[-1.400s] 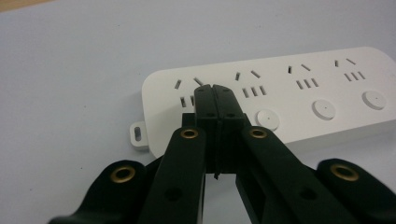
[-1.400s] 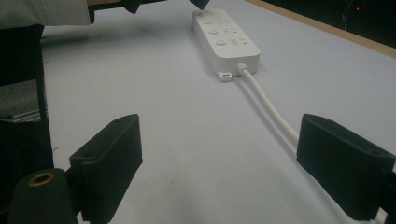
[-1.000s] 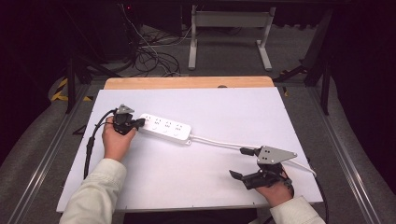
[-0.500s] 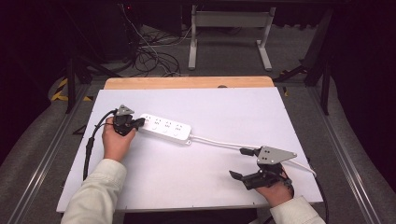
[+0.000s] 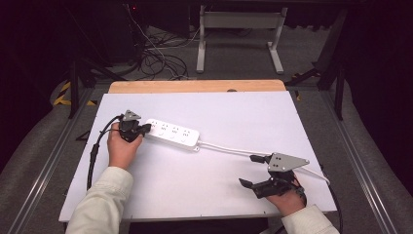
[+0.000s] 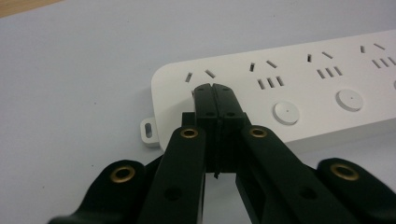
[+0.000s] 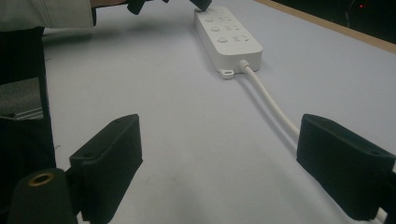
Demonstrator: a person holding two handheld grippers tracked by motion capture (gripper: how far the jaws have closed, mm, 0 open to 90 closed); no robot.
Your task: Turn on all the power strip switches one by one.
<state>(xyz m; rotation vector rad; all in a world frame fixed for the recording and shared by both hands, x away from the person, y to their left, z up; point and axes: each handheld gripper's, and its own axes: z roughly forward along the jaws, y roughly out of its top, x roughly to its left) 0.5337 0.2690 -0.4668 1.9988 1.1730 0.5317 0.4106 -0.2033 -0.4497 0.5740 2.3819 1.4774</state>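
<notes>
The left gripper (image 6: 215, 88) is pressed together on the long white plastic power strip (image 5: 173, 135); the right gripper (image 5: 253, 170) is spread wide near its white cable (image 5: 229, 148).

Before you is a white-topped table (image 5: 219, 170) with a bare wooden strip along its far edge. A white power strip (image 5: 173, 134) lies left of centre; its white cord (image 5: 229, 148) trails rightward.

High view: fixed above the near edge, looking forward and down; the whole white counter (image 5: 234, 117) fills mid-frame, floor beyond.
Left gripper view: low, very close, looking along its tool (image 6: 215, 100) onto the power strip (image 6: 299, 88) end.
Right gripper view: low over the counter, farther off, facing the strip at upper centre.
Shared: all three show the strip.
</notes>
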